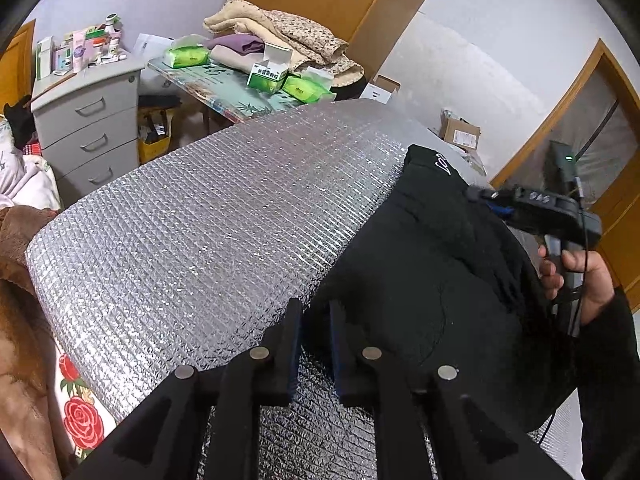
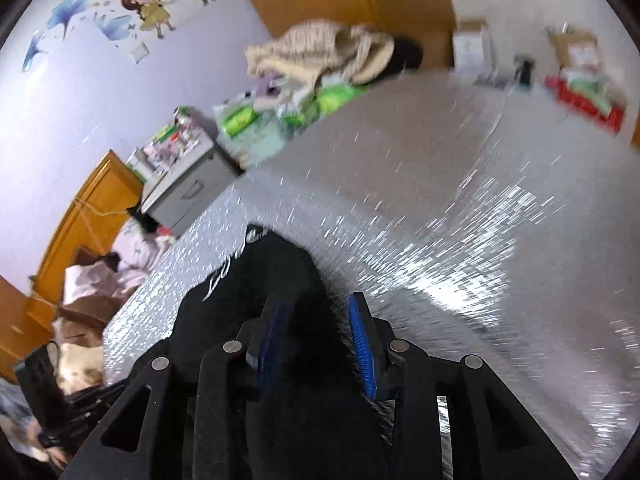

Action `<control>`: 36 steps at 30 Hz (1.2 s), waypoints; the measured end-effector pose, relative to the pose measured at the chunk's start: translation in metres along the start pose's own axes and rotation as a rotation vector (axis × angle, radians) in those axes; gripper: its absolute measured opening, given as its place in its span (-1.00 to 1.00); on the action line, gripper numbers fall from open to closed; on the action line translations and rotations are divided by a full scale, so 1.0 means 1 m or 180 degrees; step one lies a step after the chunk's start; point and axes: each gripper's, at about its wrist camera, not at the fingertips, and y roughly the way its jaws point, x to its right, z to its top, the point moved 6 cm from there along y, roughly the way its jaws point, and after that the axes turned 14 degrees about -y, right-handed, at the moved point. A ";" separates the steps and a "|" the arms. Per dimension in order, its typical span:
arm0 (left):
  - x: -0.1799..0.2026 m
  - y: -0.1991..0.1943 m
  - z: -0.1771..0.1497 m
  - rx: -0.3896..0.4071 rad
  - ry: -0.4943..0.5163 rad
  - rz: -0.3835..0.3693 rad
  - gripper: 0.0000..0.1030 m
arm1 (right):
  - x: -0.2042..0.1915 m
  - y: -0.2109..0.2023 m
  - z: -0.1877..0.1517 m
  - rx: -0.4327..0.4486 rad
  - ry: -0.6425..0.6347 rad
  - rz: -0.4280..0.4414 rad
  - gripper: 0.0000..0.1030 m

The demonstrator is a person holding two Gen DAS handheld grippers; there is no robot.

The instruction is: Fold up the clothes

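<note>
You are holding the left claw (image 1: 314, 312) low over the near edge of the silver quilted foil mat (image 1: 208, 208) that covers the work surface. Its jaws are standing a little apart, with the edge of the black garment (image 1: 420, 280) lying in the gap; from this angle you cannot tell whether the pads are actually pressing on the cloth.

The garment is lying bunched on the mat, on the right side in the left wrist view, with white lettering (image 1: 443, 167) showing near its far end.

You are gripping the handle of the right claw (image 1: 486, 196) in your right hand (image 1: 576, 276), and its tip is sitting over the far part of the garment. In the right wrist view, which is blurred, its blue-padded fingers (image 2: 362, 344) are standing apart with black cloth filling the space between them; whether they are pinching it is not clear.

Beyond the mat, a grey drawer unit (image 1: 88, 120) is carrying small boxes and bottles, and folded blankets (image 1: 280, 32) are sitting on a side table with green packets (image 1: 186, 56).
</note>
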 end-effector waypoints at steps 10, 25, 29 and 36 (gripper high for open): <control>-0.004 -0.001 0.002 -0.0007 0.0007 -0.0084 -0.75 | -0.106 -0.009 -0.031 -0.0285 -0.1132 0.0360 -0.83; -0.022 -0.019 -0.001 -0.0138 -0.0331 -0.0225 -0.73 | -0.026 -0.011 -0.008 0.0181 0.0275 0.0630 -0.23; -0.028 -0.026 -0.007 -0.0124 -0.0450 -0.0199 -0.56 | -0.016 0.013 -0.006 -0.0009 0.0411 0.0590 -0.23; -0.013 -0.015 -0.011 -0.0213 -0.0500 -0.0322 -0.46 | -0.016 0.030 -0.014 -0.0264 0.0405 0.0502 -0.52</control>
